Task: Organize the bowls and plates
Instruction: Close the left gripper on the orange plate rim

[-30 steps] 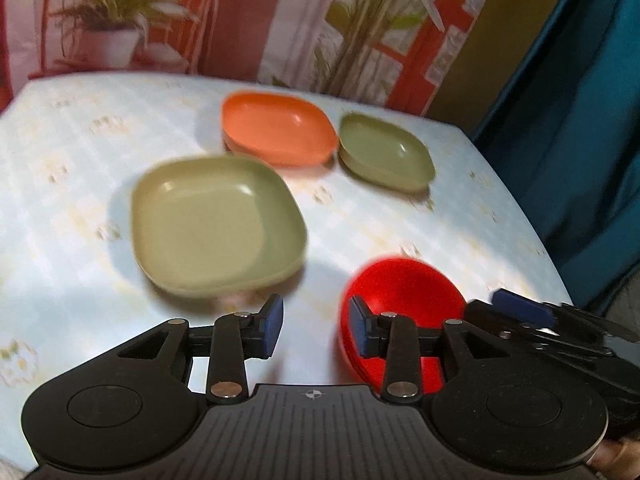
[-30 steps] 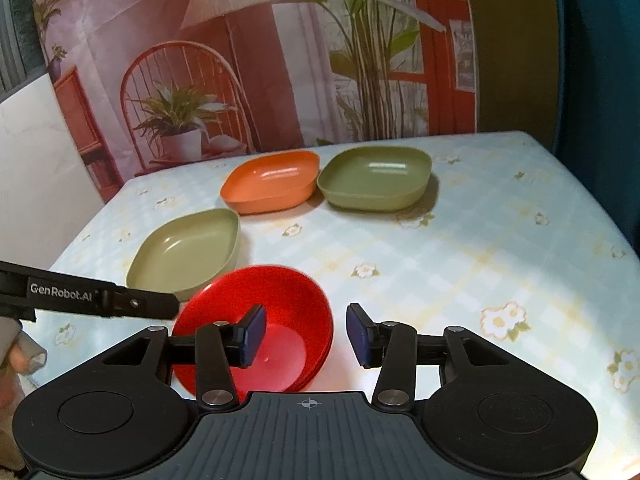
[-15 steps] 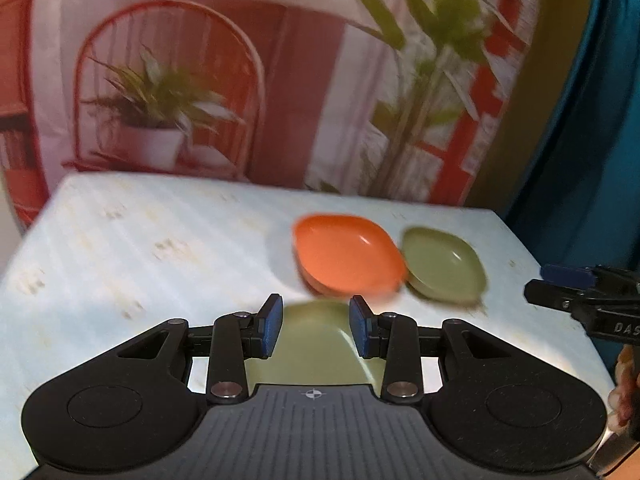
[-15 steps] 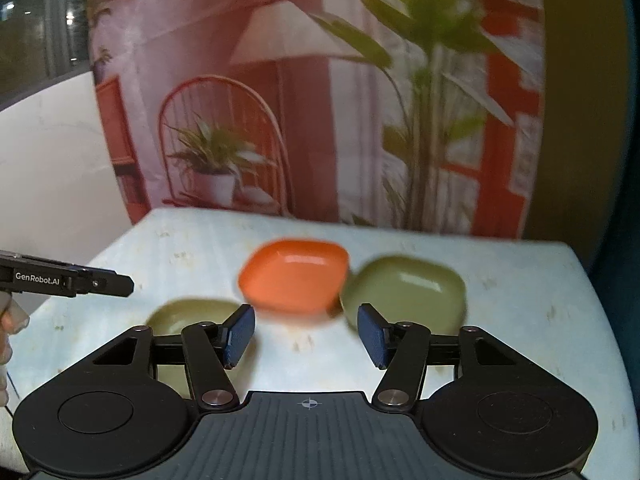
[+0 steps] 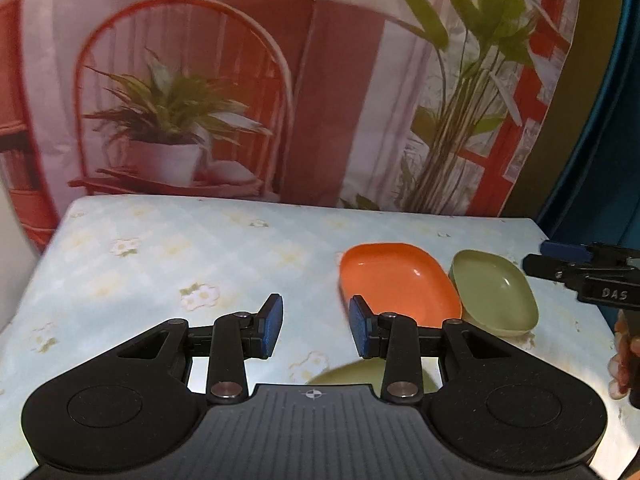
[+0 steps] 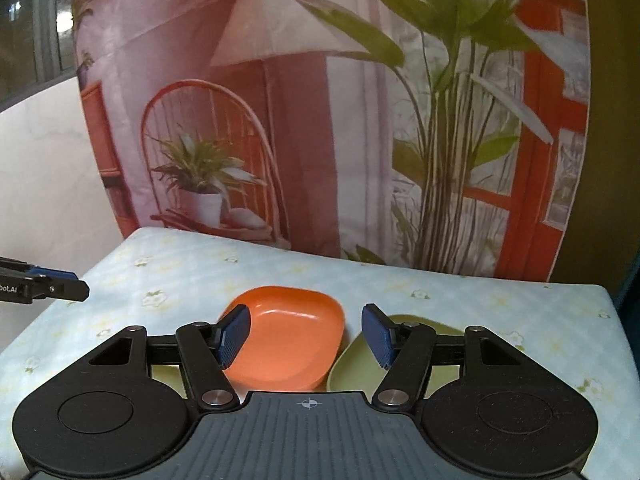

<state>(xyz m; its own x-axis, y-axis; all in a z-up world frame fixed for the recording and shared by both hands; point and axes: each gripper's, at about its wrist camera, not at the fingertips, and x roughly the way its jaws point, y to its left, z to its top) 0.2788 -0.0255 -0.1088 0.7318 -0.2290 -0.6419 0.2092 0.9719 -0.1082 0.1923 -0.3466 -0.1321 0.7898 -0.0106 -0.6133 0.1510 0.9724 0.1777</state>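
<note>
The right gripper [image 6: 306,334] hangs unclenched and empty, its jaws having just been opening, with the orange bowl [image 6: 286,344] just beyond its fingertips and the green bowl [image 6: 356,364] touching that bowl's right side. The left gripper [image 5: 316,326], also parted and empty, has both bowls ahead to its right.

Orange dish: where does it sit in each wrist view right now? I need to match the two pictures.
Left wrist view: the orange dish lies right of centre, just beyond the right finger, with a green dish against its right side.
Right wrist view: the orange dish lies at centre, between the fingers but not held.
Shared landmark: the potted plant on the backdrop.
</note>
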